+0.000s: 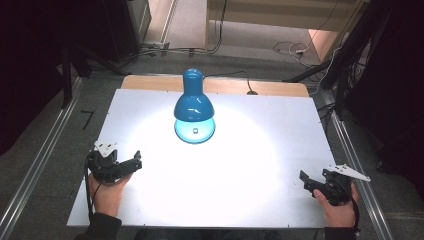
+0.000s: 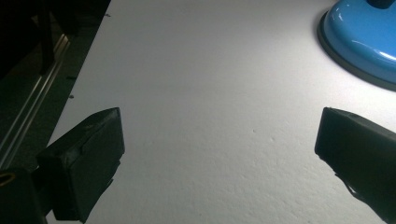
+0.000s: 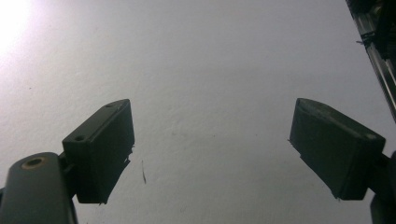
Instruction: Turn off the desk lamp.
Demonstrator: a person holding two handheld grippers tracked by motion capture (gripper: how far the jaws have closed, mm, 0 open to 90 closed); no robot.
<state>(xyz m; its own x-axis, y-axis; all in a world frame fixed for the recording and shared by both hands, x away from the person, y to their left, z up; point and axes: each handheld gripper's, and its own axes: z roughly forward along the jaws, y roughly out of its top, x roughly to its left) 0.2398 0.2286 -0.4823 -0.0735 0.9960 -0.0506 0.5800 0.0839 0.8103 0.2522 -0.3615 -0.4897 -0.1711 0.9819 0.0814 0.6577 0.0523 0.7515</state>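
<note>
Blue glossy enamel is what we are dealing with: a desk lamp (image 1: 194,107) stands lit toward the far middle of the white table (image 1: 250,190), its round base (image 2: 362,39) flat on the surface and its bell-shaped shade hanging over it, throwing a bright pool of light across the board. Our left gripper (image 1: 131,164) rests near the left edge with its jaws spread wide and nothing between them; in the left gripper view the base sits ahead and to the right, well apart from the pads. Our right gripper (image 1: 306,182) lies near the right edge, likewise spread and empty, over bare table. We judge the lamp to be stiff, fairly heavy at the base and top-heavy at the shade, with a slick painted skin that pads may slide on. The shade may be warm. The narrow neck above the shade looks like the safest place to pinch, with the base rim as a second hold
</note>
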